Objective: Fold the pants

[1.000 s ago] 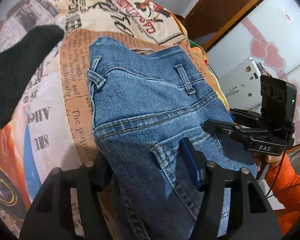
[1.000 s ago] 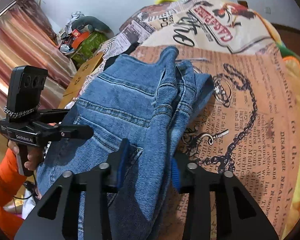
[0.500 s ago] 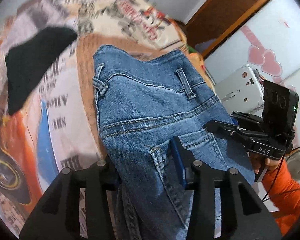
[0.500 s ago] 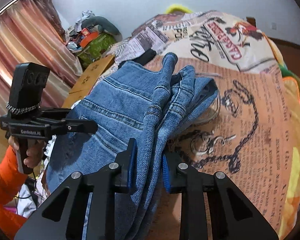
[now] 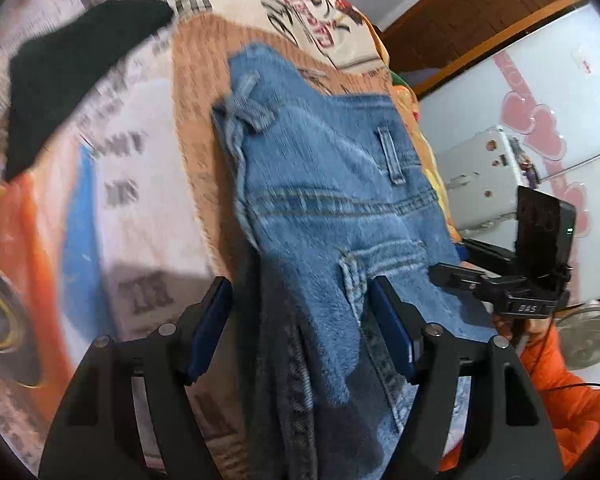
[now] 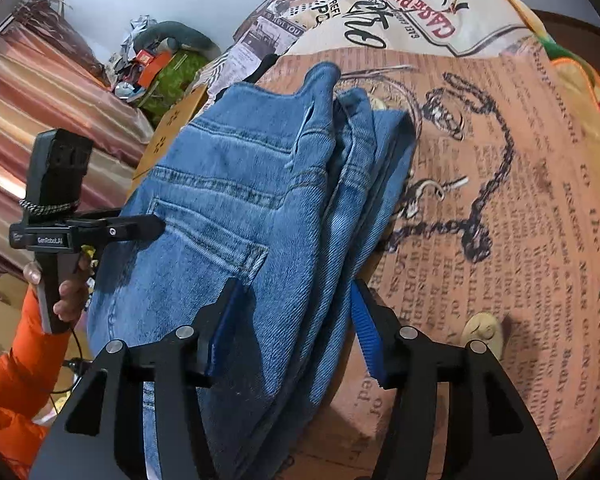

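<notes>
Blue denim pants (image 5: 328,208) lie folded lengthwise on a newspaper-print bedspread (image 5: 140,208), waistband far from me, back pocket up. My left gripper (image 5: 300,316) is open, its jaws standing either side of the pants' left edge near the pocket. In the right wrist view the pants (image 6: 240,200) show stacked layers along their right edge. My right gripper (image 6: 296,320) is open, its jaws standing either side of that edge. Each gripper also shows in the other's view: the right one (image 5: 500,284), the left one (image 6: 84,228).
A black cloth (image 5: 68,80) lies on the bedspread at the far left. A white fridge with pink hearts (image 5: 540,140) stands to the right. A striped curtain (image 6: 40,100), a cardboard box and clutter (image 6: 160,64) are on the left of the right wrist view.
Both grippers were shut on the pants' edges half a second ago; now both have opened and let the denim go. The pants have settled on the bedspread.
</notes>
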`<state>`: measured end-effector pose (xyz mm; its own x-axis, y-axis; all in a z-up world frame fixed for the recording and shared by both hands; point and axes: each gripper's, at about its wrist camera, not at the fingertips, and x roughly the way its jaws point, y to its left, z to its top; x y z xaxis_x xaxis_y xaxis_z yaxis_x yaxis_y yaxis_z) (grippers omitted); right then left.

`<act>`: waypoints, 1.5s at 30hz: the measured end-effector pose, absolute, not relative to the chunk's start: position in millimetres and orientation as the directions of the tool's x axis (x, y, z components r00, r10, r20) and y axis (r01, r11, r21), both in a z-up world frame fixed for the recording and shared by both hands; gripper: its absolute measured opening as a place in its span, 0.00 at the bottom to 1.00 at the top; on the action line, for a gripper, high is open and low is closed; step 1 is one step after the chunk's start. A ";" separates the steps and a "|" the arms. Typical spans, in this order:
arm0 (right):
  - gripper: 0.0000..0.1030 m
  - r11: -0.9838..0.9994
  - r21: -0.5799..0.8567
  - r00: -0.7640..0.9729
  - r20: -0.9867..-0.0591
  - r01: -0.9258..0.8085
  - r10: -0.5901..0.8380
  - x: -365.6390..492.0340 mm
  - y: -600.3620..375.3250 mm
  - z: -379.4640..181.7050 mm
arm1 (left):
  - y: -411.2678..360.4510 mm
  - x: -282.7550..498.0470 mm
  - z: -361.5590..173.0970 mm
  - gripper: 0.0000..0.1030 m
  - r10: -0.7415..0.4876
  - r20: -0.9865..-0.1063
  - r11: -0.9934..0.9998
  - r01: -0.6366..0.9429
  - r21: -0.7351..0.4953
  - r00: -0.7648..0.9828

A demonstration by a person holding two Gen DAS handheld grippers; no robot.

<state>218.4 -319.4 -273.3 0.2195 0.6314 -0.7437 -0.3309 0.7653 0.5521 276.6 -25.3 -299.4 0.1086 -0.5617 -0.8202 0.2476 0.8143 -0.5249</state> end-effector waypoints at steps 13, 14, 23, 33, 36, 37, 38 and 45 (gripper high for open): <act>0.29 0.740 0.545 0.263 -0.705 -0.394 0.659 232.0 -293.7 -259.2 | -53.0 278.1 -279.9 0.54 -0.514 -0.840 0.833 0.334 -0.441 0.173; 0.28 0.741 0.527 0.273 -0.705 -0.417 0.655 232.5 -290.8 -252.6 | -51.1 277.4 -276.1 0.52 -0.512 -0.839 0.836 0.334 -0.436 0.186; 0.27 0.696 0.468 0.345 -0.632 -0.544 0.694 253.6 -258.0 -193.7 | -1.4 269.2 -195.4 0.50 -0.464 -0.769 0.878 0.346 -0.332 0.440; 0.26 0.622 0.370 0.412 -0.507 -0.690 0.757 307.9 -178.6 -117.1 | 79.4 301.0 -122.4 0.50 -0.360 -0.642 0.933 0.252 -0.258 0.677; 0.26 0.604 0.352 0.406 -0.494 -0.715 0.769 328.2 -151.7 -111.4 | 106.2 317.0 -118.8 0.50 -0.332 -0.626 0.942 0.211 -0.262 0.706; 0.26 0.599 0.347 0.403 -0.493 -0.722 0.771 334.3 -144.7 -111.2 | 114.3 321.9 -119.6 0.50 -0.325 -0.621 0.943 0.197 -0.267 0.714; 0.25 0.593 0.343 0.398 -0.492 -0.729 0.774 341.4 -136.0 -112.0 | 119.8 327.3 -121.5 0.50 -0.319 -0.619 0.944 0.185 -0.272 0.718; 0.25 0.578 0.315 0.374 -0.518 -0.753 0.770 385.7 -88.8 -127.3 | 164.1 379.4 -150.0 0.50 -0.303 -0.618 0.934 0.097 -0.344 0.725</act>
<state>385.7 -88.8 -127.3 0.3741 0.7696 -0.5175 -0.7526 0.5780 0.3154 379.4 164.1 -150.0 0.7252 -0.3027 -0.6184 0.0966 0.9340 -0.3440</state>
